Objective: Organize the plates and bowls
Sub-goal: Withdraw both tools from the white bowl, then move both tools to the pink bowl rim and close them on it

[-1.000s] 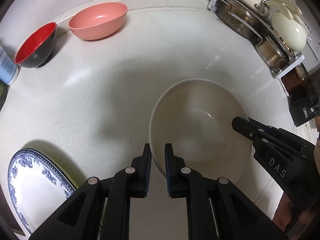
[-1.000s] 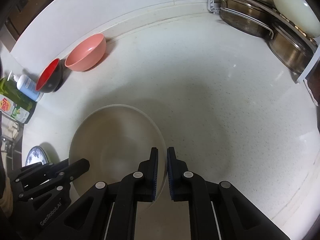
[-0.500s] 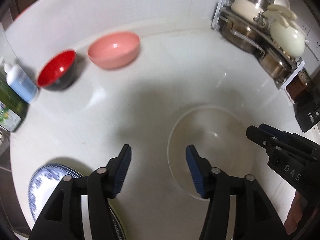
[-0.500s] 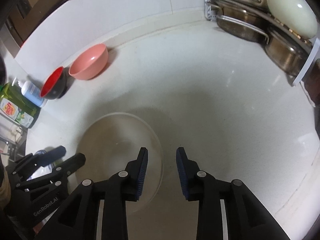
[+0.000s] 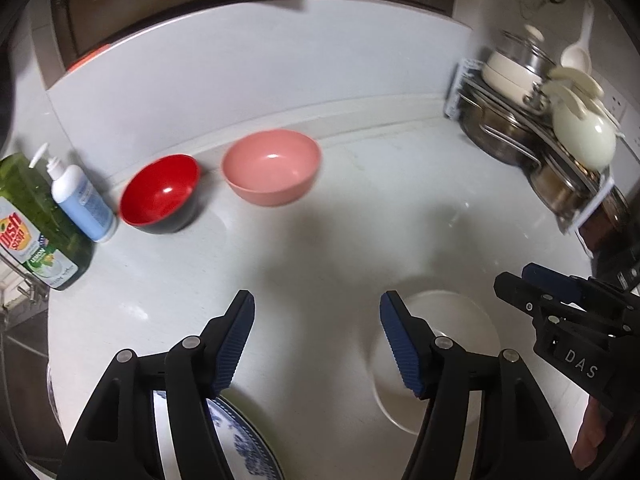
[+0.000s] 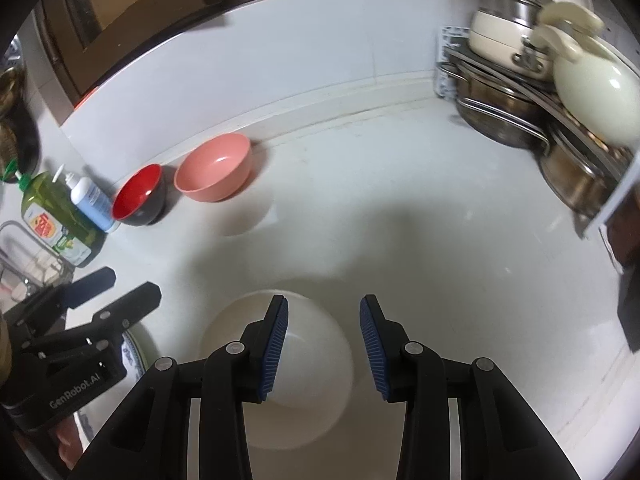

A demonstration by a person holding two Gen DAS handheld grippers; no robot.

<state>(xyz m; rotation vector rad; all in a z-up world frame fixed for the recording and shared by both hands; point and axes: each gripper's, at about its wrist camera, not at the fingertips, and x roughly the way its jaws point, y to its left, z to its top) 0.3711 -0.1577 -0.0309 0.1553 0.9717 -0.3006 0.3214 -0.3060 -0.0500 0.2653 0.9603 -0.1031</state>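
The left gripper (image 5: 316, 336) hangs above the pale countertop (image 5: 360, 216) with its jaws apart and opening; nothing lies between the blue ribbed pads (image 5: 234, 344). The right gripper (image 6: 323, 348) is likewise parting its jaws, and they clasp nothing, though the white bowl (image 6: 312, 376) sits on the counter beneath and behind its left finger.

In the left wrist view that white bowl (image 5: 448, 344) rests near the bottom right, partly hidden by the left gripper's right finger, with the right gripper (image 5: 516, 280) just to its right. A blue-patterned plate (image 5: 248, 444) shows at the near left edge, under the left gripper's left finger; in the right wrist view a sliver of the same plate (image 6: 134, 350) peeks out beside the left gripper (image 6: 120, 290).

Far across the counter, by the wall, a pink bowl (image 5: 272, 172) stands upright, and just to its left a red bowl with a black outside (image 5: 160, 194). The two look very close, but whether they touch cannot be told. Further left stand a white and blue pump bottle (image 5: 80, 200) and a green dish soap bottle (image 5: 32, 216). At the far right a rack (image 5: 532, 128) carries steel pots and a cream lid (image 5: 584, 136).
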